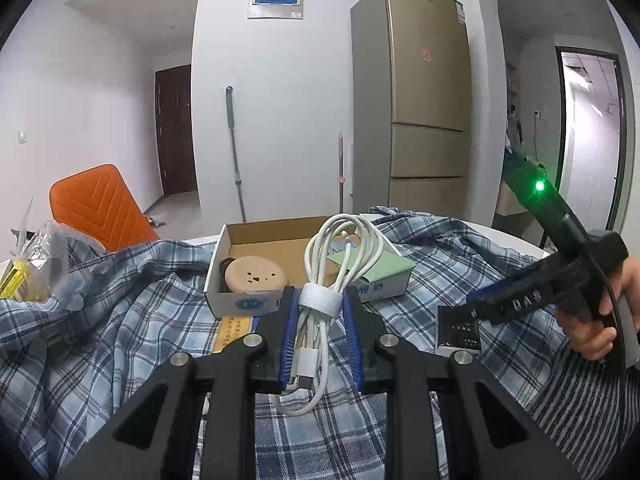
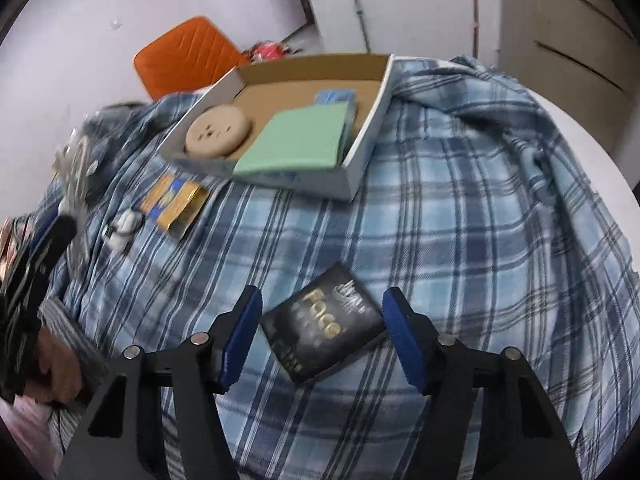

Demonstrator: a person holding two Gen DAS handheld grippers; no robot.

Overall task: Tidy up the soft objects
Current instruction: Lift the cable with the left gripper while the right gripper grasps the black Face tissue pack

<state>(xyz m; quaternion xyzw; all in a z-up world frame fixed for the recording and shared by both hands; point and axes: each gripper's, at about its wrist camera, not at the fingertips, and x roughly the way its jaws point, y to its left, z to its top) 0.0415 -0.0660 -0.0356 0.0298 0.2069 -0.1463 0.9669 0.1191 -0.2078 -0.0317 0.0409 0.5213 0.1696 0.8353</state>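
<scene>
Plaid cloth (image 2: 460, 208) covers the round bench (image 2: 588, 128) under both my tools. Nearest, my left tongs (image 1: 320, 328) are pinching a coiled white cable (image 1: 340, 256), lifted in front of the cardboard box (image 2: 360, 168). My right tongs (image 2: 322, 332) stand spread around a black packet (image 2: 324, 330) lying flat on the cloth; I can't tell whether the pads touch it. Left of it lie one yellow packet (image 2: 176, 200) and one small white plug (image 2: 124, 226), blurred. Inside the box I count one beige disc (image 2: 218, 132), one green pad (image 2: 296, 140) and a blue item (image 2: 336, 98) half hidden behind it. Farther back: one orange chair (image 2: 184, 56), two mop handles (image 1: 236, 152), one fridge (image 1: 428, 100).
</scene>
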